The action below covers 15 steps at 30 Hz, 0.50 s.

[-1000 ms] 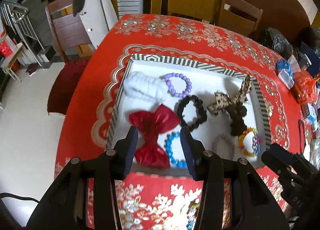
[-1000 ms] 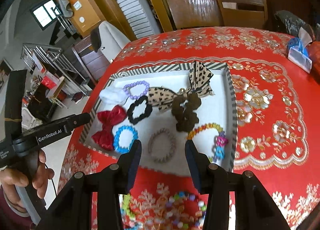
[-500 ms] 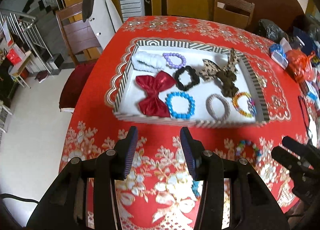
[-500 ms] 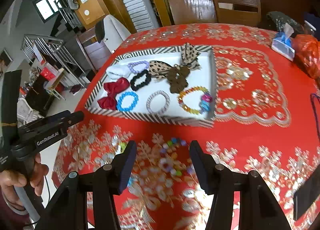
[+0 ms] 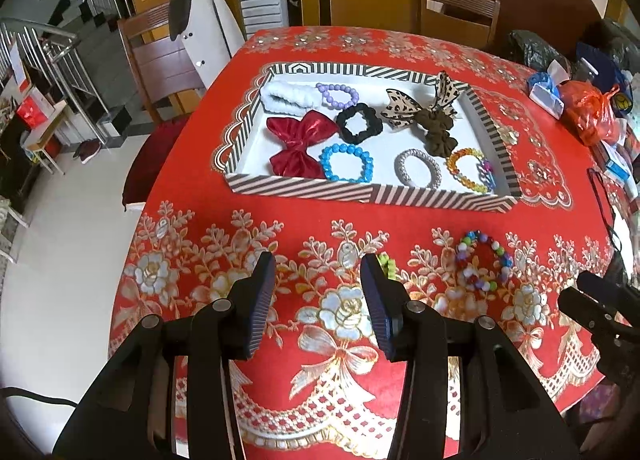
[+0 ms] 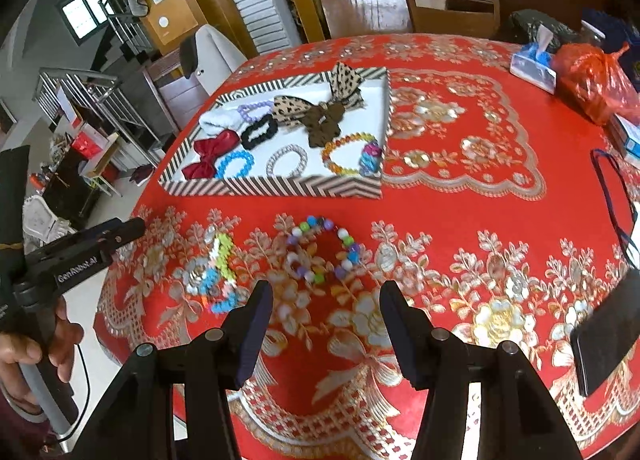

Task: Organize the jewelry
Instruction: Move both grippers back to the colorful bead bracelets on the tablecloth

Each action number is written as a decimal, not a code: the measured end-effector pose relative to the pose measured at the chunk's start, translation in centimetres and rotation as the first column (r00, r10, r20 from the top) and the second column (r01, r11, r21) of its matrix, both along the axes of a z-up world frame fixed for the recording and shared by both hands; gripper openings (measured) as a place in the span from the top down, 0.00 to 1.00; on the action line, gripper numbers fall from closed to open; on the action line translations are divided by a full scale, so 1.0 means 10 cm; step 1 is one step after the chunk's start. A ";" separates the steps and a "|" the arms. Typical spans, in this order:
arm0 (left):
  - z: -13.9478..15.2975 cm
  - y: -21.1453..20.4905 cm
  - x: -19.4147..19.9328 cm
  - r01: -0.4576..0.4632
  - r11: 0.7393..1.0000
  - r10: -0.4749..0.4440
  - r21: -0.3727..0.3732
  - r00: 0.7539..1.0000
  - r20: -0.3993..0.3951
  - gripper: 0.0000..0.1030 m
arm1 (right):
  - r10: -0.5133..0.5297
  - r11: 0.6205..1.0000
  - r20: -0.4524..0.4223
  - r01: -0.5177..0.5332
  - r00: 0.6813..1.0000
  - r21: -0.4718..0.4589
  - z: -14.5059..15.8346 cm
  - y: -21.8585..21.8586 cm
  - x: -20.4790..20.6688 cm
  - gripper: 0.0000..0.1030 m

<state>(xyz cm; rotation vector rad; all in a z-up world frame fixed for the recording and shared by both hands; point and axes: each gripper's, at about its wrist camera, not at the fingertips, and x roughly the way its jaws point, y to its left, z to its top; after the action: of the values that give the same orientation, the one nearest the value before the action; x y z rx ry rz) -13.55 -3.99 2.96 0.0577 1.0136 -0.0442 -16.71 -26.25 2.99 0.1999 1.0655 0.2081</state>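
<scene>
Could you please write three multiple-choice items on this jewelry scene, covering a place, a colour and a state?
1. Where does the multicolour bead bracelet lie?
A in the tray
B on the tablecloth
C on a chair
2. What colour is the bow in the striped tray?
A red
B green
C white
3. How is the right tool?
A shut on a bracelet
B open, empty
C shut, empty

B: it rests on red cloth before the tray.
A: shiny red fabric.
B: its fingers stand apart with nothing between.
</scene>
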 end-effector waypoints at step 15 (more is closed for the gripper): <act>-0.32 0.38 -0.11 -0.062 0.992 0.045 -0.106 0.987 -0.152 0.55 | 0.019 1.000 -0.067 -0.020 0.998 -0.009 -0.27 -0.04 -0.10 0.48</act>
<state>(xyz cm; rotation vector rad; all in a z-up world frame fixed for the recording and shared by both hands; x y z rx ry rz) -14.67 -0.20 -0.29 -0.0754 1.1608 -0.0565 -17.73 -26.66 0.26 0.1886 1.1349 0.2146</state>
